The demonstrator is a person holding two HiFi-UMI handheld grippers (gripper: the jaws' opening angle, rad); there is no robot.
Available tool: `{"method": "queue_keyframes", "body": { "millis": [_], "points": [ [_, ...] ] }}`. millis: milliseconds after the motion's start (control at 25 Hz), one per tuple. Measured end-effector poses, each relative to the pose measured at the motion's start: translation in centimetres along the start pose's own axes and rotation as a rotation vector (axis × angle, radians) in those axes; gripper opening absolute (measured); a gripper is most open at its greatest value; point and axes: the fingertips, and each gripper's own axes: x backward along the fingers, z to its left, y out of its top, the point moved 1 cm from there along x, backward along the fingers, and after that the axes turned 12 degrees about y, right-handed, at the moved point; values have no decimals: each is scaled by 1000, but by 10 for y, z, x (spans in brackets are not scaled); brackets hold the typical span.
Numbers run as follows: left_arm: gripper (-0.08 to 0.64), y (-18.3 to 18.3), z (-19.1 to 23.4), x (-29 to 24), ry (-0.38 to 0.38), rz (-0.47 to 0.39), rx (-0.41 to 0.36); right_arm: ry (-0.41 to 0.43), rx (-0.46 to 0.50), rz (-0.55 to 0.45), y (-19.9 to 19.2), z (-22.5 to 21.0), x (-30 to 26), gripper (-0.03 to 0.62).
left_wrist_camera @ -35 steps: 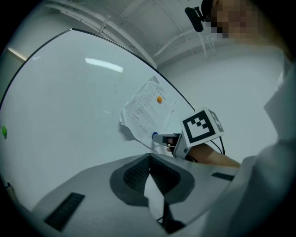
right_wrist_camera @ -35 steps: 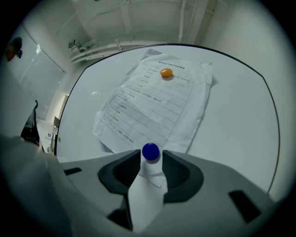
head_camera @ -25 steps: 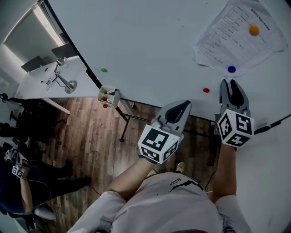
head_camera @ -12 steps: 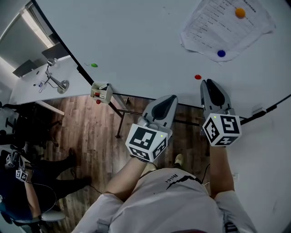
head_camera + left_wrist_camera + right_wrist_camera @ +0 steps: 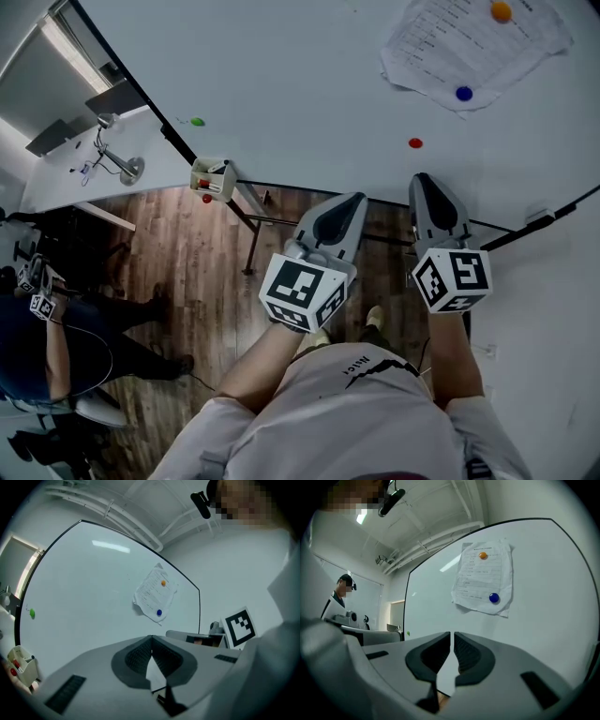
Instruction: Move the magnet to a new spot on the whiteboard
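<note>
A small red magnet point(image 5: 415, 142) sits on the whiteboard point(image 5: 300, 75), below a paper sheet point(image 5: 469, 47) pinned by a blue magnet point(image 5: 464, 93) and an orange magnet point(image 5: 502, 11). A green magnet point(image 5: 197, 122) is far to the left. My right gripper point(image 5: 422, 180) points at the board just under the red magnet without touching it. Its jaws are closing to a thin slit with nothing between them point(image 5: 452, 637). My left gripper point(image 5: 349, 202) hangs below the board's edge, shut and empty point(image 5: 151, 639). Neither gripper view shows the red magnet.
A small marker tray point(image 5: 213, 178) hangs at the board's lower left edge. A black cable point(image 5: 544, 220) runs along the wall at right. A desk with a lamp point(image 5: 117, 169) and a seated person point(image 5: 37, 347) are at the left, over wood floor.
The right gripper's jaws have gone from wide open to nearly together. It has drawn back from the board, so the red magnet is now clear above its tip. The left gripper barely moved.
</note>
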Motion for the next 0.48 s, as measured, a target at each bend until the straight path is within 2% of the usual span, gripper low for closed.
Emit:
{"method": "queue_keyframes", "body": {
  "millis": [240, 480],
  "points": [
    [11, -8, 3, 12, -12, 15, 4, 23, -7, 28, -15, 28, 9, 25],
    [11, -27, 21, 31, 7, 47, -5, -2, -58, 74, -31, 40, 42, 18]
  ]
}}
